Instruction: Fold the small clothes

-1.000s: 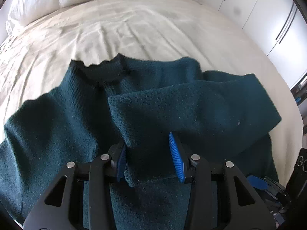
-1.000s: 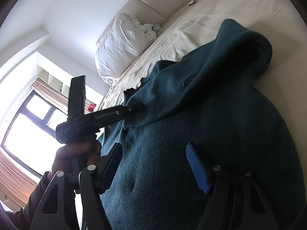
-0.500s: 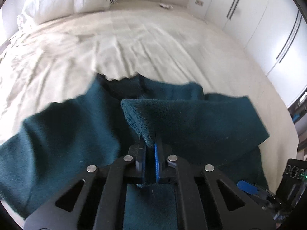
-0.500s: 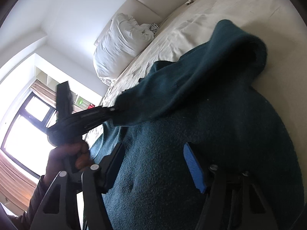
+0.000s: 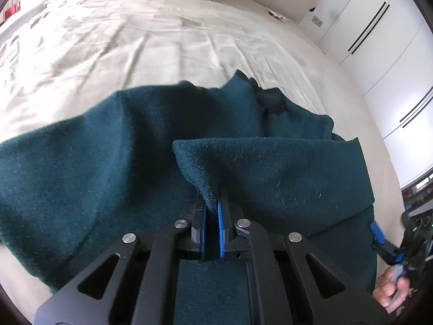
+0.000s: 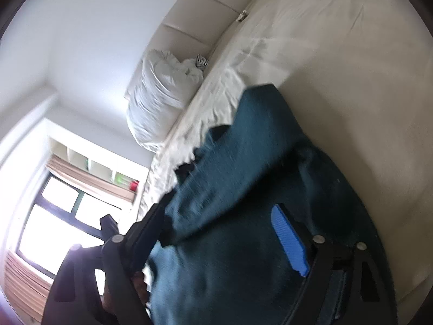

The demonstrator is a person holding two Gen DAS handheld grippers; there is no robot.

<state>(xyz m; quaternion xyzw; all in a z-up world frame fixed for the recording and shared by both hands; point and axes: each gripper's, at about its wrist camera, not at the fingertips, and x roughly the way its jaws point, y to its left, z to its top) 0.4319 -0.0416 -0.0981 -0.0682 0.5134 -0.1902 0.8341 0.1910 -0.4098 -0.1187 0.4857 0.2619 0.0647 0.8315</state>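
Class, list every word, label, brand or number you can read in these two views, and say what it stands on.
No readable text in either view.
Sweater: no visible label.
Left gripper: no markings.
Right gripper: no markings.
Red item on the shelf: too small and blurred to read.

left gripper [image 5: 212,211] clamped; right gripper [image 6: 222,241] spread

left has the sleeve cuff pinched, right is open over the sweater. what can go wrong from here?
1. The left gripper holds the sleeve only by its cuff edge; a pull may slip it free.
2. The right gripper is open, pinning nothing, so the sweater may drag across the bed sheet instead of folding.
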